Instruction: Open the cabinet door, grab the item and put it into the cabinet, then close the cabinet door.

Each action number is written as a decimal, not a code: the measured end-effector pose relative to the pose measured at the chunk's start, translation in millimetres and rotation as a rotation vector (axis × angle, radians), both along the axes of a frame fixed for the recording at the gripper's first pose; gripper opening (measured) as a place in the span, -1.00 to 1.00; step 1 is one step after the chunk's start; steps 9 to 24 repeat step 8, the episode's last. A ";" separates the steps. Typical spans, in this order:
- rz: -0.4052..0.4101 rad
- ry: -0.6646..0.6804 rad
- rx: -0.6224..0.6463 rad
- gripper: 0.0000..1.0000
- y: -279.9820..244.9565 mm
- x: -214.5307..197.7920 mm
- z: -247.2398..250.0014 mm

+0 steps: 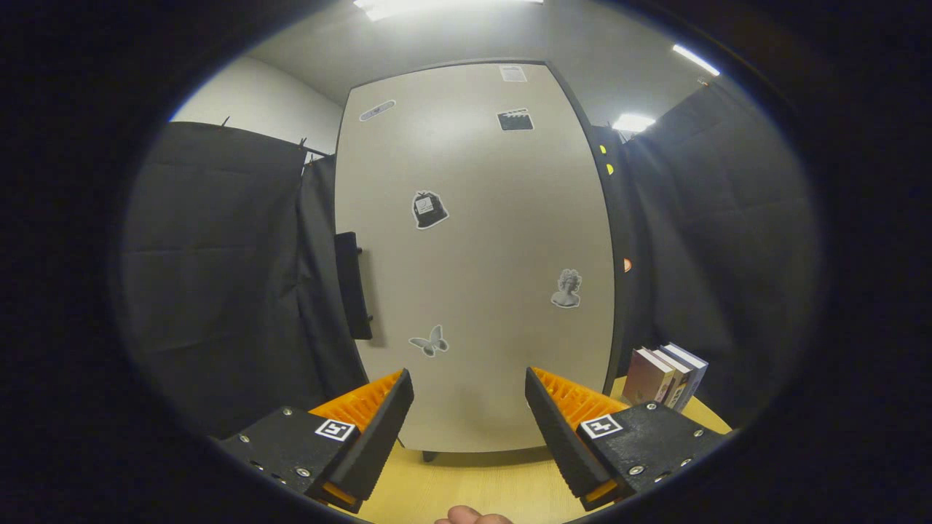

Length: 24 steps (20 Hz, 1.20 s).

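Fingers (470, 407) level, spread before cabinet door (473, 255).

The cabinet door (480, 247) looks smooth and matt, dotted with flat paper-like stickers (429, 209) — its handle (353, 285) at nine o'clock is matt. The table (480, 484) shows a smooth wood-look top. Books (666, 376) have glossy covers. The gripper (470, 418) stands apart, its ridged plastic-looking fingers (375, 429) empty.

Black cloth (218, 276) hangs as the booth's wall on both sides, clipped along a rail at the top on the left. Above it stands a pale room wall (255, 98) under a grey ceiling (619, 51) with bright strip lights (695, 60). A light wooden table (473, 487) spreads below, its far edge meeting the cloth.
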<state>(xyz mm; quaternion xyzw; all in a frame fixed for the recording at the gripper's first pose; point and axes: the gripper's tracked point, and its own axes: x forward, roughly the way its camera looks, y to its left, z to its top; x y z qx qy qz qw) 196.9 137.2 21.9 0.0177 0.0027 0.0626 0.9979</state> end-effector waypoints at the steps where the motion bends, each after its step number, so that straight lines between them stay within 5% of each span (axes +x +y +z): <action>1: -0.013 -0.003 0.017 0.92 -1.0 -1.5 1.1; 24: -0.044 -0.007 -0.010 0.89 6.0 -4.6 2.3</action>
